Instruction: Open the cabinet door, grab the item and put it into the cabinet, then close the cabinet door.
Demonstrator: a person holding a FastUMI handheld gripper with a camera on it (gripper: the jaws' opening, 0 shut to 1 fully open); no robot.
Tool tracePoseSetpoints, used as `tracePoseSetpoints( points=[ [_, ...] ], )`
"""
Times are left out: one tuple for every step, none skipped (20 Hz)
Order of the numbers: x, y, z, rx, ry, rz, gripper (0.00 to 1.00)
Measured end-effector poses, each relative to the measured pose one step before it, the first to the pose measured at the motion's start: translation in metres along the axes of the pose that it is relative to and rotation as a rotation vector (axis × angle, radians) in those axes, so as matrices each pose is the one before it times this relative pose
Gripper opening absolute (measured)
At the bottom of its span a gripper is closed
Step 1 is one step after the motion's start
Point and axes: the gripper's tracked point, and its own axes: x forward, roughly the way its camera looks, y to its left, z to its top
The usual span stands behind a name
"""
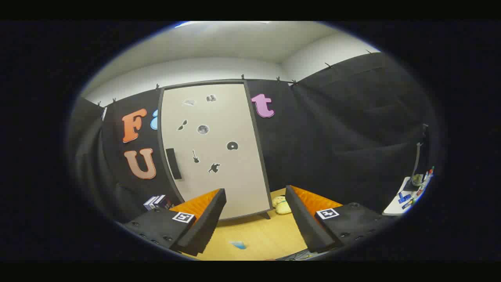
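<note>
A tall cabinet stands on the wooden table ahead of me, its pale door (213,149) shut and dotted with small dark stickers. A dark vertical handle (173,163) sits on the door's left side. My gripper (256,194) is open, its two fingers spread wide with nothing between them, some way short of the door. A pale yellow soft item (282,205) lies on the table beside the cabinet's lower right corner, just beyond the right finger.
The wooden tabletop (258,235) carries a small blue scrap (238,245) between the fingers. Small boxes (156,201) sit left of the cabinet. A white side shelf (407,196) with small objects stands far right. Black cloth walls surround the booth.
</note>
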Motion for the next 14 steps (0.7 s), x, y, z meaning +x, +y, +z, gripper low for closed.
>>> tracePoseSetpoints(
  points=[
    [-0.00336, 0.00223, 0.00434, -0.00909, -0.00838, 0.00176, 0.97],
    [-0.00422, 0.00263, 0.00124, -0.01248, -0.00422, 0.0022, 0.98],
    [-0.00203, 0.0008, -0.00062, -0.01365, 0.0013, 0.00158, 0.97],
    [-0.00169, 0.00051, -0.00047, -0.0083, 0.00176, -0.00201, 0.98],
    [-0.00202, -0.00007, 0.00128, -0.00014, 0.00043, 0.00104, 0.98],
    [-0.002, 0.00147, -0.00028, 0.00551, 0.00111, 0.00305, 0.98],
    [-0.00209, -0.0003, 0.00145, 0.00657, 0.00091, 0.00084, 0.98],
    [-0.00127, -0.00086, 0.00031, 0.00304, -0.00119, -0.00221, 0.98],
    [0.00088, -0.00206, 0.00187, -0.00057, -0.0017, -0.00456, 0.98],
    [-0.00078, -0.00111, 0.00005, -0.00303, -0.00144, -0.0036, 0.98],
    [-0.00053, -0.00007, 0.00013, -0.00255, -0.00056, -0.00035, 0.98],
    [-0.00065, 0.00073, -0.00103, -0.00049, 0.00021, 0.00096, 0.98],
    [-0.0004, 0.0011, -0.00031, 0.00083, 0.00115, 0.00212, 0.97],
    [0.00015, 0.00091, -0.00147, 0.00087, 0.0013, 0.0033, 0.98]
  ],
)
